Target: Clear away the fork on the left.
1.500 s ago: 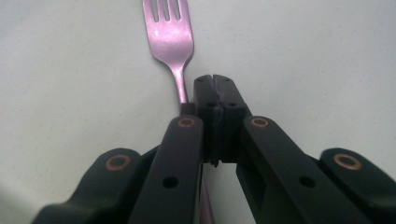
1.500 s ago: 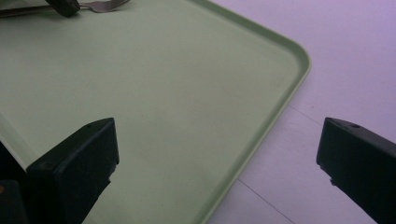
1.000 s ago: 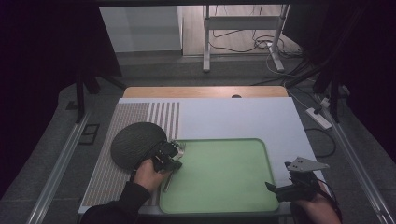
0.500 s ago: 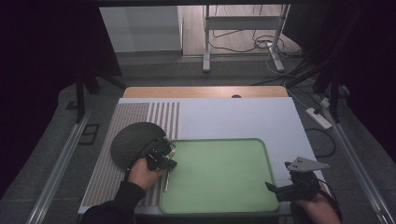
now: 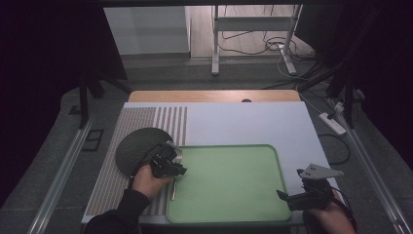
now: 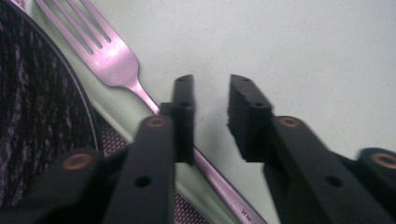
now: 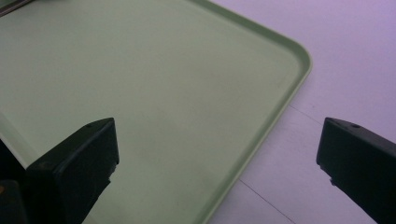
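Note:
A metal fork (image 6: 112, 56) lies along the left edge of the green tray (image 5: 229, 183), its tines beside the dark round plate (image 5: 139, 146). In the high view the fork (image 5: 173, 189) shows just below my left hand. My left gripper (image 6: 211, 88) hovers low over the fork's handle. Its jaws have just been opening and now stand apart. Bare tray shows between them, and the handle passes under the left jaw. My right gripper (image 5: 285, 196) rests at the tray's front right corner, wide open over the tray rim (image 7: 280, 107), holding nothing.
The tray (image 6: 303, 56) sits on a white mat (image 5: 243, 122) with a striped woven placemat (image 5: 146, 122) under the plate (image 6: 37, 107). A wooden table edge (image 5: 214, 95) runs along the back. Cables and a stand are on the floor beyond.
My left hand has shifted slightly left toward the plate, and the fork now shows lying on the tray's left edge below it. The right gripper has stayed put.

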A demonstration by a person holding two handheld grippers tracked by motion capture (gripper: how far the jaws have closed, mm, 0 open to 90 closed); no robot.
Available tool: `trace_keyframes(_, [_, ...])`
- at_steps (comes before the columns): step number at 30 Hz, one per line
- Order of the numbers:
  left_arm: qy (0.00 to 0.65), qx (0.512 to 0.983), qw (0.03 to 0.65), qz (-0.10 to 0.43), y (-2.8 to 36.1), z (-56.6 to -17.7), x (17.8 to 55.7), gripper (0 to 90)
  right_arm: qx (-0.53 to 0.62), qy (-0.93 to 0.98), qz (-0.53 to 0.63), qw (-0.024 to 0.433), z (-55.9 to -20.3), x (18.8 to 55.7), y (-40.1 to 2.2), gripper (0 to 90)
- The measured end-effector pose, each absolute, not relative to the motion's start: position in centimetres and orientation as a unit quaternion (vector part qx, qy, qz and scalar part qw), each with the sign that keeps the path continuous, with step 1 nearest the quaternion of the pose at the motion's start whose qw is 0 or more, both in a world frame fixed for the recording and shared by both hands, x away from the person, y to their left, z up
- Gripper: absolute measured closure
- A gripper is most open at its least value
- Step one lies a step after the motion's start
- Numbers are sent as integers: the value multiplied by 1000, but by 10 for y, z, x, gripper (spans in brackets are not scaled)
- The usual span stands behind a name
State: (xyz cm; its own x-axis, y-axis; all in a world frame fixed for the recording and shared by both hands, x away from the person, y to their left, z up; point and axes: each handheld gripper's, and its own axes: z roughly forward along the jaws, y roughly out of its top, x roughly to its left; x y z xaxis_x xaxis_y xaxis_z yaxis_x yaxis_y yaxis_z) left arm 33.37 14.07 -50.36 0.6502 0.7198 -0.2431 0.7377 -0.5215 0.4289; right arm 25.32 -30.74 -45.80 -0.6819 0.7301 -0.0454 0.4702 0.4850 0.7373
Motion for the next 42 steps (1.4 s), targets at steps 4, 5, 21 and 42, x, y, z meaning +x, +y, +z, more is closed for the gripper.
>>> trace_keyframes(4, [410, 872, 266, -2, 141, -503, 333, 514, 356, 843, 362, 180, -458, 253, -307, 0])
trace_keyframes(5, [407, 872, 271, 5, 142, -502, 333, 482, 356, 843, 362, 180, -458, 253, -307, 0])
trace_keyframes(21, [403, 859, 317, 5, 149, -497, 330, 179, 356, 842, 362, 180, -458, 253, -307, 0])
trace_keyframes(42, [378, 859, 345, 9, 167, -488, 320, 14, 357, 842, 362, 179, -458, 253, -307, 0])
